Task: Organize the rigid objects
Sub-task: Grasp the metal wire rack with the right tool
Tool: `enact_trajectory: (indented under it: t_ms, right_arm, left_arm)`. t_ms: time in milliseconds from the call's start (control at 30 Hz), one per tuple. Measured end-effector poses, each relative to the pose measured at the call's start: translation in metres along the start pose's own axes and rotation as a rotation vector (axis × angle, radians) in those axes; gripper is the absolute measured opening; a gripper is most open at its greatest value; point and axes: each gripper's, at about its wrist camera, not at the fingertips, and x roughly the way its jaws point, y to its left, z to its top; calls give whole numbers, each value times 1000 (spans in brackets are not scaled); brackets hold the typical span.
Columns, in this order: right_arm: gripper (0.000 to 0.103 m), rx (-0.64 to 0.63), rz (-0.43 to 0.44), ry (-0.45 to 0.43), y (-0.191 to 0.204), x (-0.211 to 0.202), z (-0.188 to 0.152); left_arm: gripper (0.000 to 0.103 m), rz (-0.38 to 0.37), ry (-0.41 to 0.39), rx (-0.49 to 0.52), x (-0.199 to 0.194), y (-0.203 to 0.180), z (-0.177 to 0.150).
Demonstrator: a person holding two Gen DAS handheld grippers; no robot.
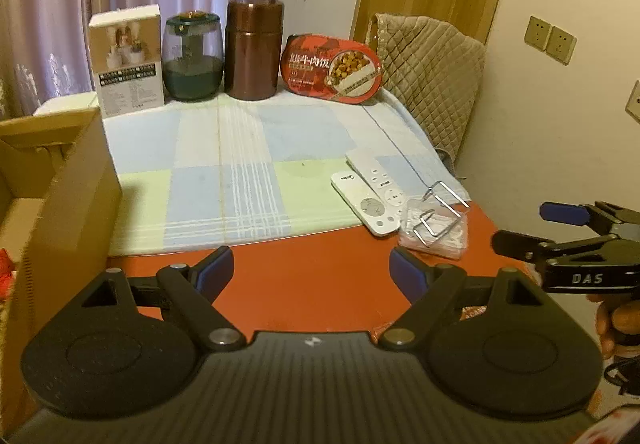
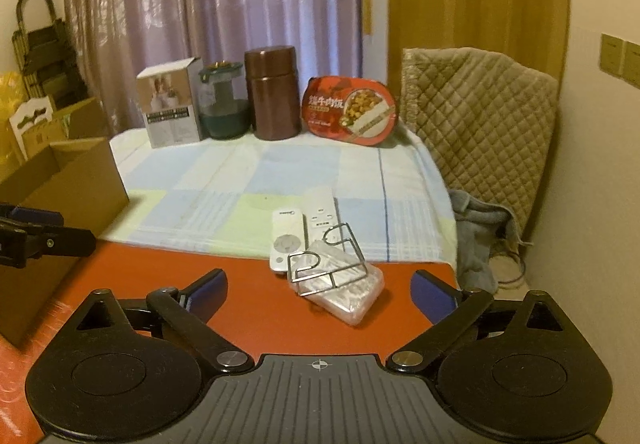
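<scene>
Remotes, two white ones, lie side by side near the right front of the table: the shorter remote (image 2: 285, 240) with a round pad and the longer remote (image 2: 320, 213) just behind it, both partly on the checked cloth (image 1: 240, 147) and close to its front hem. Touching them on the near side is a clear pouch (image 2: 344, 292) on the red tabletop (image 2: 248, 296), and a bent wire rack (image 2: 324, 258) rests on top of the pouch, its far end reaching over the longer remote. Along the back edge of the cloth stand four things in a row, from left to right: a white box (image 1: 126, 59), a green jar (image 1: 192, 57), a brown canister (image 1: 252, 49) and a red meal tub (image 1: 334, 67) leaning on its edge. A quilted chair cover (image 1: 432, 75) rises behind the table's right end. An open carton (image 1: 60, 179) stands at the table's left side. The left gripper (image 1: 312, 270) hovers over bare red tabletop with its jaws well apart and nothing between them. The right gripper (image 2: 320, 290) also has its jaws spread wide, with the pouch and rack lying ahead between the blue pads but not touched by them. From the left wrist view, the right gripper shows at the right edge, held by a hand (image 1: 618, 324).
</scene>
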Motion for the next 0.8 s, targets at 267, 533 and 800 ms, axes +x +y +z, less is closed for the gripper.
enact_trajectory:
  t_ms: [267, 533, 800]
  right_arm:
    - [97, -6, -8, 3, -4, 58, -5]
    - [97, -74, -13, 13, -3, 97, -8]
    - [89, -145, -27, -10, -5, 111, -13]
  left_arm:
    - [82, -9, 34, -7, 46, 7, -7]
    - [82, -28, 52, -24, 74, 12, -11]
    - [82, -51, 70, -51, 93, 14, -16]
